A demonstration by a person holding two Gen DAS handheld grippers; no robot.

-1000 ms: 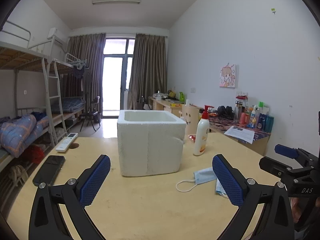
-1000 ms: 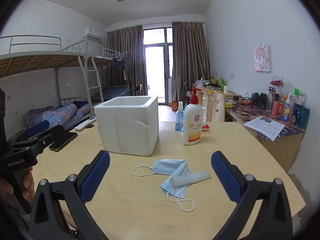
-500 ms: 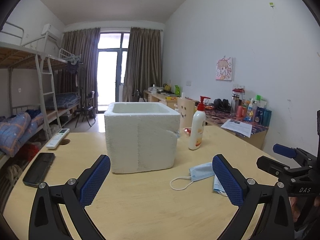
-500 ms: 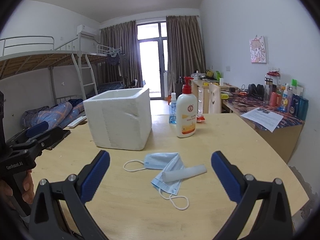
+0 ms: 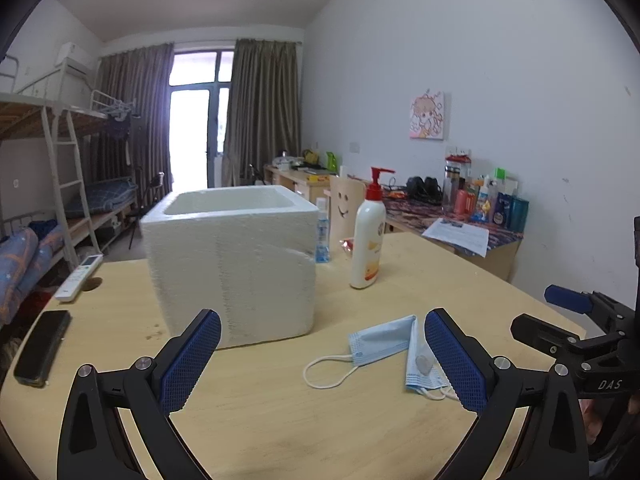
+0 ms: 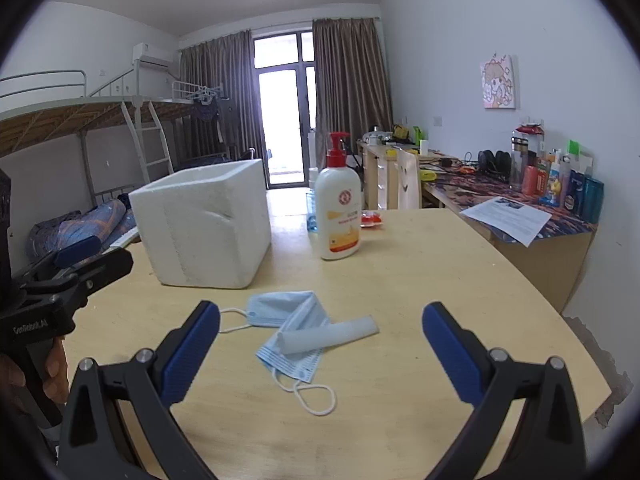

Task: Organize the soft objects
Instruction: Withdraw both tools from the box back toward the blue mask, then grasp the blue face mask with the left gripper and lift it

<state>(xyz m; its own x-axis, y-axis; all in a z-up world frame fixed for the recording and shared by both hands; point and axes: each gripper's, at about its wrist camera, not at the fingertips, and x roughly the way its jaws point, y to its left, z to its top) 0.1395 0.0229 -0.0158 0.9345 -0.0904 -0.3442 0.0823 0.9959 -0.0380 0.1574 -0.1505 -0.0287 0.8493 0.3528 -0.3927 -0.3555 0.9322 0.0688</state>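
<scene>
Two light blue face masks (image 6: pixel 286 320) (image 5: pixel 384 342) lie crumpled on the wooden table (image 6: pixel 420 276), with a pale soft tube (image 6: pixel 330 334) resting across one of them. A white foam box (image 5: pixel 232 260) (image 6: pixel 204 224) stands open-topped behind and to the left of them. My right gripper (image 6: pixel 320 356) hovers open just in front of the masks, nothing between its fingers. My left gripper (image 5: pixel 322 360) is open too, facing the box's front right corner with the masks near its right finger. Each gripper appears at the edge of the other's view.
A white pump bottle (image 6: pixel 338 208) with a red top stands behind the masks, a small blue bottle (image 5: pixel 321 229) beside it. A black phone (image 5: pixel 42 346) and a remote (image 5: pixel 78 276) lie at the table's left. A cluttered desk (image 6: pixel 520 200) lines the right wall; bunk beds (image 5: pixel 48 200) stand left.
Both views have swung and dropped: the box and masks have slid rightward in the left wrist view, and the masks sit closer and more central between the right gripper's fingers.
</scene>
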